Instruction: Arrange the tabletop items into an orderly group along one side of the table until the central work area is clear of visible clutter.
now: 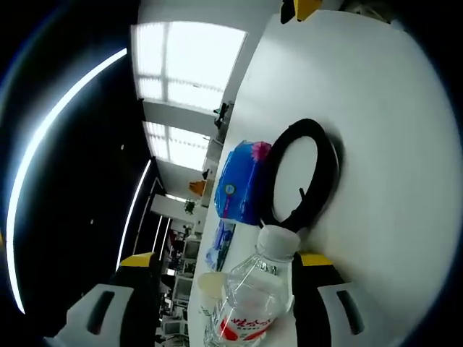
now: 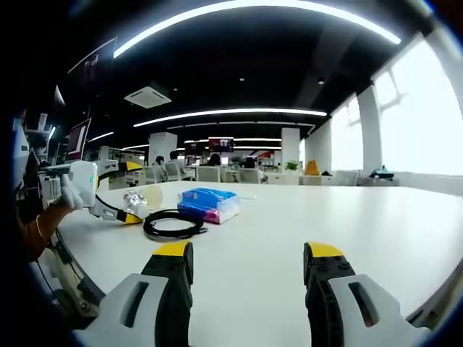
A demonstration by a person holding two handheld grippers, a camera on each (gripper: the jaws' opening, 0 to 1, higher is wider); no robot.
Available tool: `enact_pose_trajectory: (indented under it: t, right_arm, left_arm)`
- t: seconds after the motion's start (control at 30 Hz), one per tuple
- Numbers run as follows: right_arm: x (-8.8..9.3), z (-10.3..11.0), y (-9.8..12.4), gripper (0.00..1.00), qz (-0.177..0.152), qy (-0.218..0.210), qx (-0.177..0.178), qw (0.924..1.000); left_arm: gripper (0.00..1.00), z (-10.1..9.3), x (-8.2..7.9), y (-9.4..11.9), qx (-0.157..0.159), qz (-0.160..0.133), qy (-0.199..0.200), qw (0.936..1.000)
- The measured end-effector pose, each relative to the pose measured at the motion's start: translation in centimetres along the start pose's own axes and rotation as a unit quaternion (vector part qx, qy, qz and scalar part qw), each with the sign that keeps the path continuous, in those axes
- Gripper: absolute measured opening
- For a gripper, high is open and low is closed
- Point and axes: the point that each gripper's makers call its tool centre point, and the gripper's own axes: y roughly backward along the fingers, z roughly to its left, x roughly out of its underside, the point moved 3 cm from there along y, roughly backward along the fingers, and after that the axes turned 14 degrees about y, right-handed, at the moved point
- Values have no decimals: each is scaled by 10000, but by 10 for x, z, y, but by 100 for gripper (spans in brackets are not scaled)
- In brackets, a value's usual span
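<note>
Bottle [image 1: 253, 300] sits pinched in the left gripper [image 1: 224, 303]; cable [image 1: 304, 173] and tissues [image 1: 239, 181] lie together near one edge; right gripper [image 2: 246, 267] spread, idle; grouping seems nearly done.

Both views strong fisheye, straight lines bow hard toward the edges. Right gripper view: ceiling dark, lit by long curved strip lights [image 2: 239, 9] overhead; big window [image 2: 423, 119] on the right blown out to near white, no detail outside. White table [image 2: 347, 217] evenly bright, soft sheen, faint shadow under the black cable coil [image 2: 172, 225]. Far room small and soft. Left gripper view rolled sideways: windows [image 1: 184, 65] overexposed, light strips [image 1: 51, 137] streak across a black ceiling. Table there washed out; the coil casts a soft shadow on one side. Clear bottle [image 1: 253, 296] close to lens, slightly blurred, highlights on the plastic. Background desks murky, low detail.
</note>
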Motion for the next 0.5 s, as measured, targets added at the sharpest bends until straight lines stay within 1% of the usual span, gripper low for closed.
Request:
enact_pose_trajectory:
  t: [0.1, 0.13, 0.2, 0.23, 0.27, 0.3, 0.5]
  right_arm:
    - [1, 0, 0, 59, 5, 0, -1, 10000]
    - [1, 0, -1, 59, 2, -1, -3, 10000]
    - [1, 0, -1, 59, -1, -8, 0, 10000]
    - [1, -1, -2, 59, 1, -12, -1, 10000]
    - [1, -1, -2, 59, 4, -16, -2, 10000]
    - [2, -1, -2, 59, 12, -16, 13, 10000]
    - [5, -4, -2, 59, 46, -41, 37, 10000]
  left_arm:
    - [70, -2, 0, -1, 105, -5, -64, 9999]
    - [68, -4, 0, -2, 171, -6, -106, 9998]
    - [62, -10, 0, -3, 367, -3, -290, 9989]
    - [59, -13, -1, -4, 437, -15, -496, 9978]
    - [58, -15, -3, -4, 418, -69, -698, 9967]
    - [58, -16, -4, -4, 357, -79, -805, 9961]
    - [57, -16, -4, -5, 369, -36, -831, 9959]
